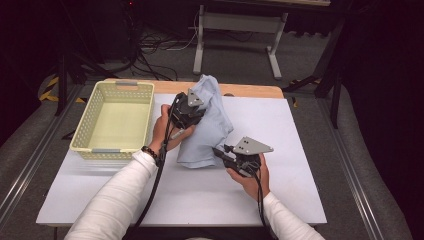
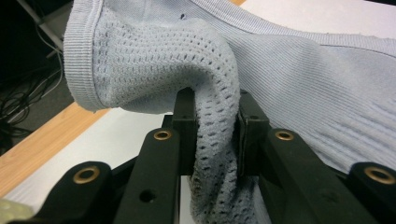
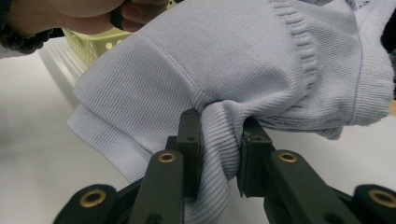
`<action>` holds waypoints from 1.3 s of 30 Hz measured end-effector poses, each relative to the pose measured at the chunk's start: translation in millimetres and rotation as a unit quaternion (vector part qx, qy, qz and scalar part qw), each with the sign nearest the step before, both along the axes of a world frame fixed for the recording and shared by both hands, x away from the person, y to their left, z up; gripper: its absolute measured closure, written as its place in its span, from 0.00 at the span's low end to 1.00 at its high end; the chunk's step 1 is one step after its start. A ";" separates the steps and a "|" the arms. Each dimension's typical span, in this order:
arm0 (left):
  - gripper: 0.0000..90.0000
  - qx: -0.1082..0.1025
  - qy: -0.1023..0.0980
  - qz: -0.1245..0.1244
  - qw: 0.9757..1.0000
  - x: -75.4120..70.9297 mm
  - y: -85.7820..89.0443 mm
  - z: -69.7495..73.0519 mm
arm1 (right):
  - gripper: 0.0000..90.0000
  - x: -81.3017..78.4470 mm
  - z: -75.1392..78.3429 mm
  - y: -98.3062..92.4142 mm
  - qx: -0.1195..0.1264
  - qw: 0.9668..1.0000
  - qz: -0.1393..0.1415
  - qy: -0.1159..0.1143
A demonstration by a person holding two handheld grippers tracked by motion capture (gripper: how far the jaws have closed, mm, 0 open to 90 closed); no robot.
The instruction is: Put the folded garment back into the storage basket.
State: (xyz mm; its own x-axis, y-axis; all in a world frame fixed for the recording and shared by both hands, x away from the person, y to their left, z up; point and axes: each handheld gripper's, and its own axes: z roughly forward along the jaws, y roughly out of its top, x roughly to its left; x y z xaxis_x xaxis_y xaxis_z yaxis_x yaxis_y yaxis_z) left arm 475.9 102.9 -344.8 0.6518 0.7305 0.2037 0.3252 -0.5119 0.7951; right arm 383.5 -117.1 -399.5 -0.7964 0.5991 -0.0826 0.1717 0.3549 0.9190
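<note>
Between each gripper's jaws, left (image 2: 212, 135) and right (image 3: 219, 144), a tightly pinched bunch of pale-blue knit garment (image 1: 207, 125).

We found a pale blue knitted garment (image 1: 207, 127) bunched and partly lifted above the white tabletop, its upper end raised into a peak toward the table's far edge and its lower folds resting on the surface. We saw a ribbed weave over most of it, an open mesh panel (image 2: 163, 60) near one banded hem, and a ribbed cuff-like edge (image 3: 373, 84) at one side. We noted two gathered pinches of fabric, one in the mesh and one in the ribbed cloth (image 3: 219, 140)
</note>
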 end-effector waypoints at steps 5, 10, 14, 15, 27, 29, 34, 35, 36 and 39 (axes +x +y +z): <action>0.83 -0.001 -0.004 0.010 1.000 1.7 9.9 4.2 | 0.83 4.1 3.0 9.2 0.002 1.000 0.004 -0.003; 0.83 -0.005 -0.005 0.021 1.000 3.5 19.7 5.6 | 0.83 10.3 4.7 19.3 0.000 1.000 0.011 -0.006; 0.83 -0.006 -0.005 0.030 1.000 4.3 28.8 6.9 | 0.83 14.9 6.0 28.3 0.001 1.000 0.017 -0.005; 0.83 -0.001 -0.009 0.033 0.999 5.3 32.2 7.8 | 0.83 16.0 6.3 30.1 0.001 1.000 0.019 -0.006; 0.83 -0.009 -0.011 0.066 0.998 7.8 67.8 16.0 | 0.83 30.3 12.5 64.8 0.019 0.999 0.036 0.002; 0.83 -0.007 -0.014 0.070 0.997 8.1 74.9 18.2 | 0.83 32.2 13.8 70.9 0.023 0.999 0.040 0.007; 0.82 0.000 -0.015 0.086 0.996 9.3 94.3 20.8 | 0.83 38.1 16.5 91.6 0.027 0.998 0.049 0.010; 0.82 -0.005 -0.011 0.090 0.996 9.6 99.6 20.8 | 0.83 39.0 16.6 94.6 0.027 0.998 0.050 0.012; 0.82 -0.006 -0.012 0.092 0.996 9.9 103.0 20.7 | 0.82 40.6 16.4 99.5 0.029 0.998 0.051 0.015; 0.82 -0.012 -0.006 0.104 0.995 10.6 114.9 18.4 | 0.82 43.2 15.3 110.2 0.026 0.998 0.055 0.015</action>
